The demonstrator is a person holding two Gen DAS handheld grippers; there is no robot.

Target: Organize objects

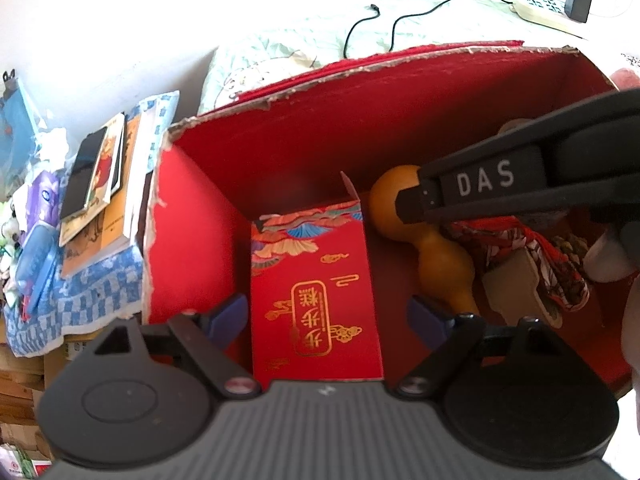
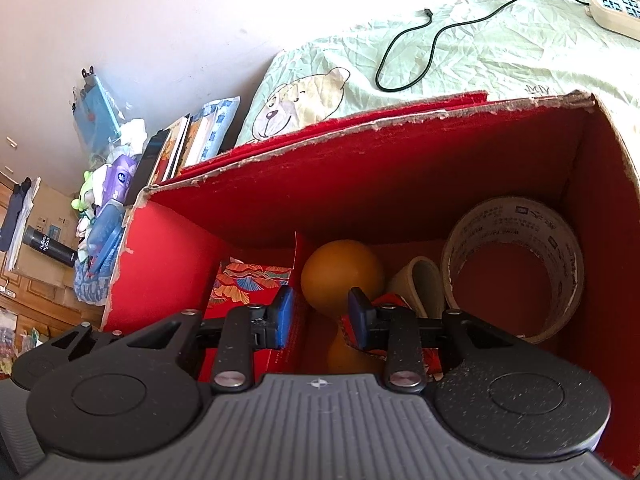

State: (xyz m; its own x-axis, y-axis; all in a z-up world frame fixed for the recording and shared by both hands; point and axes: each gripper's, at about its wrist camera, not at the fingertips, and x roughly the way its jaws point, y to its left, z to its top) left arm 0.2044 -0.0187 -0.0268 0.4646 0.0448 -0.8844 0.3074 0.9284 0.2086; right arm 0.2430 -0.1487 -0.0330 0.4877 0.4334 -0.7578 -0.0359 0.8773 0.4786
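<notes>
Packing is under way: our left gripper (image 1: 326, 316) gapes around the red packet (image 1: 316, 292) inside the red box (image 1: 280, 144); our right gripper (image 2: 320, 316) gapes over the gourd (image 2: 340, 276) beside it. Next, we release cleanly and lift out.

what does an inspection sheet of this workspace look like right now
surface: pale green bear-print sheet behind the box
job's things: torn red cardboard box holding a red gift packet, orange gourd, large tape roll, smaller roll, red patterned cloth
clutter: books, phone and packets stacked left of the box
grippers: left gripper jaws wide either side of the packet; right gripper jaws apart above the gourd
cables: loose black cable, power strip
surroundings: white wall, wooden cabinets
</notes>
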